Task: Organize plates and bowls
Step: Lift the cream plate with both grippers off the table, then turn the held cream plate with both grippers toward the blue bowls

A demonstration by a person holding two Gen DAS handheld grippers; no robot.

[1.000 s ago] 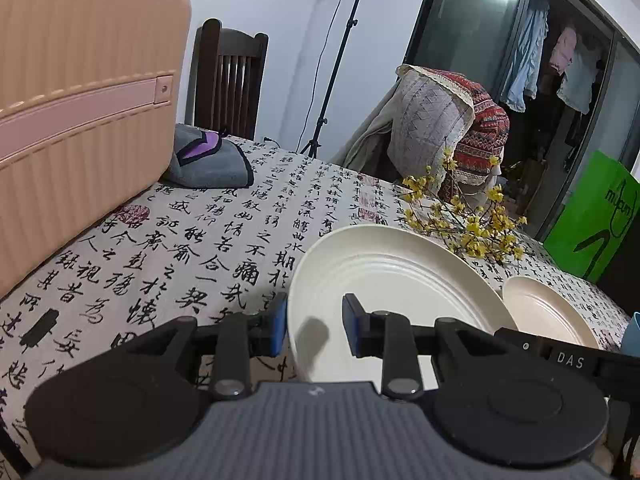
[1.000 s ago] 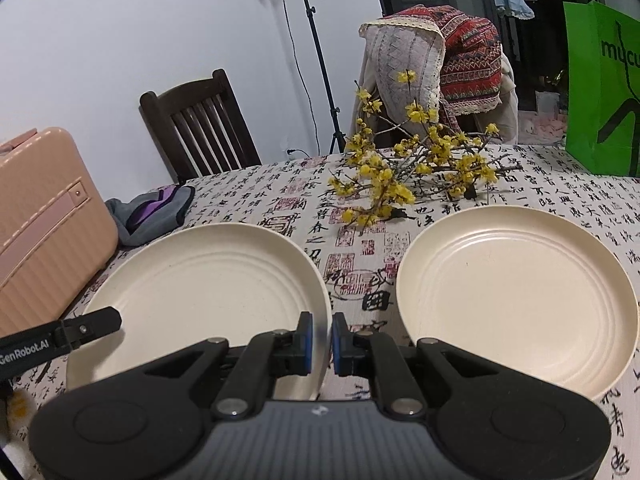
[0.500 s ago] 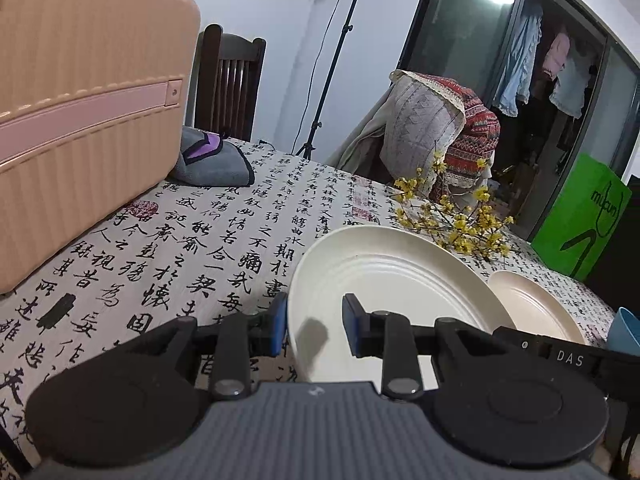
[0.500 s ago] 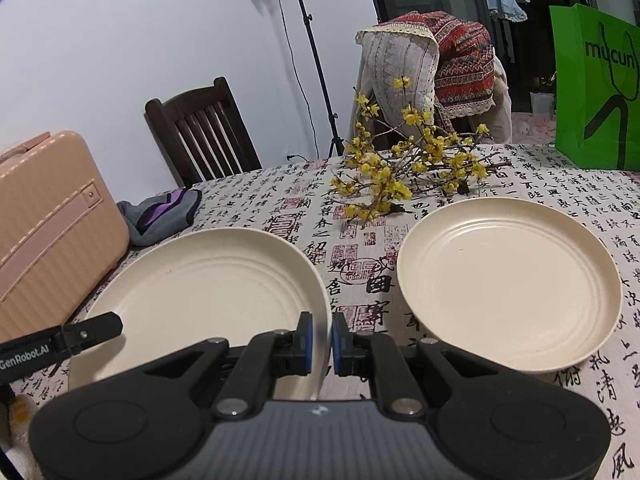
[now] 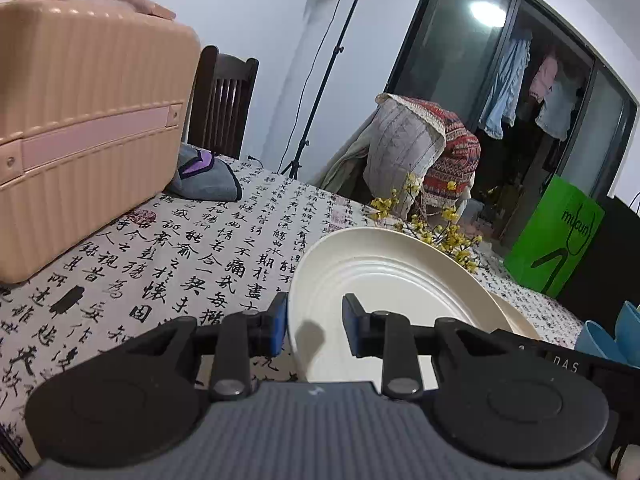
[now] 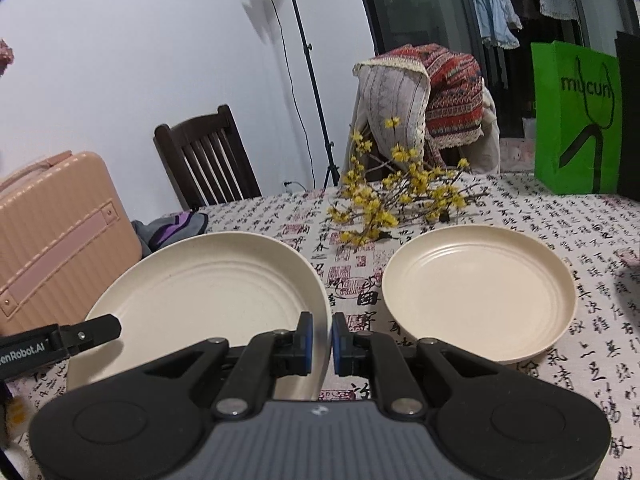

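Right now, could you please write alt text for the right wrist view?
The right gripper pinches the rim of a large cream plate, whose far edge the left gripper's fingertip touches. A second cream plate lies to its right, yellow flowering branches behind.

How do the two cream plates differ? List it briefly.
The left plate is clamped at its rim by the right gripper and the left gripper; the right plate is touched by neither. The left plate sits tilted in the grip; the right plate lies flat on the tablecloth. Both are cream, round, ringed and empty.
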